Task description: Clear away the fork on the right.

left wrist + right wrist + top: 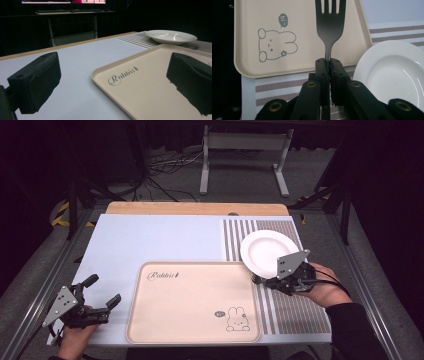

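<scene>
A beige tray (192, 335) printed with a rabbit lies at the front middle of the table. A white plate (267, 251) rests on the striped mat (290, 310) to its right. My right gripper (262, 281) hovers just below the plate, shut on a dark fork (330, 27) by its handle; the tines point over the tray's (247, 62) right edge, with the plate (392, 75) beside them. My left gripper (102, 290) stays at the front left corner, jaws open and empty. From there the tray (150, 82) and the plate (171, 36) lie ahead.
A light blue mat (150, 240) covers the wooden table (195, 208). Beyond the table's far edge stand a white frame (245, 157) and loose cables (165, 170) on the floor. Dark metal rails run along both sides.
</scene>
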`<control>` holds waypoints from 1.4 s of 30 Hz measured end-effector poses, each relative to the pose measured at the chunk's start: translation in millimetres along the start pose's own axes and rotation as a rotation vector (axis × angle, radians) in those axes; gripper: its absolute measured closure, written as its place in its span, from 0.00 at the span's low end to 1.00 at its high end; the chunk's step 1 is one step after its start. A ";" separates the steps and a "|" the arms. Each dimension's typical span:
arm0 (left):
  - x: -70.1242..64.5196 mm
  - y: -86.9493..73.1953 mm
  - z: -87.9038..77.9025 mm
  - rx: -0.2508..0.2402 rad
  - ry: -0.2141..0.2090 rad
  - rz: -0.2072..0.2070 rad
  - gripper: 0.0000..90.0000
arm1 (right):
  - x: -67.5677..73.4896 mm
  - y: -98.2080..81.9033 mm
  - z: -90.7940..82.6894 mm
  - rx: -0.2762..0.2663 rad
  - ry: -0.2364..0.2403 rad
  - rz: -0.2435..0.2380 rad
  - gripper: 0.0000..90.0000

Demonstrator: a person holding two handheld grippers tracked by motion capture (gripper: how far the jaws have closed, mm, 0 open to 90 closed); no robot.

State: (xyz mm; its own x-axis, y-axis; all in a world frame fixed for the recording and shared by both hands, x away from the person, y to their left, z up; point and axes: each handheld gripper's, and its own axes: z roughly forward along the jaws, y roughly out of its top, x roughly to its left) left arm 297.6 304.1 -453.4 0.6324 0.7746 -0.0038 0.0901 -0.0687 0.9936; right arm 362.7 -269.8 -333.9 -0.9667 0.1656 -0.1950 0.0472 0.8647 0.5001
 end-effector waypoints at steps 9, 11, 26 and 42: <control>-0.2 0.2 -0.4 0.002 0.001 0.003 0.00 | 5.2 15.9 4.1 0.027 0.013 0.034 0.96; -0.1 0.2 -0.3 0.001 0.001 0.003 0.00 | 6.3 20.4 5.7 0.025 0.020 0.044 0.96; -1.0 0.3 -0.3 0.003 0.002 0.004 0.00 | 13.8 51.4 21.8 0.043 0.038 0.011 0.96; -0.2 0.1 -1.0 0.000 0.004 -0.002 0.00 | 18.0 78.3 47.6 0.064 0.058 0.022 0.96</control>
State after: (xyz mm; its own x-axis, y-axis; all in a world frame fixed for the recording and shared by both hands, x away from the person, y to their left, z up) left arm 296.8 304.6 -453.2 0.6295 0.7770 -0.0058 0.0915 -0.0667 0.9936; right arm 361.0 -176.5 -338.4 -0.9781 0.1590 -0.1342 0.0832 0.8899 0.4485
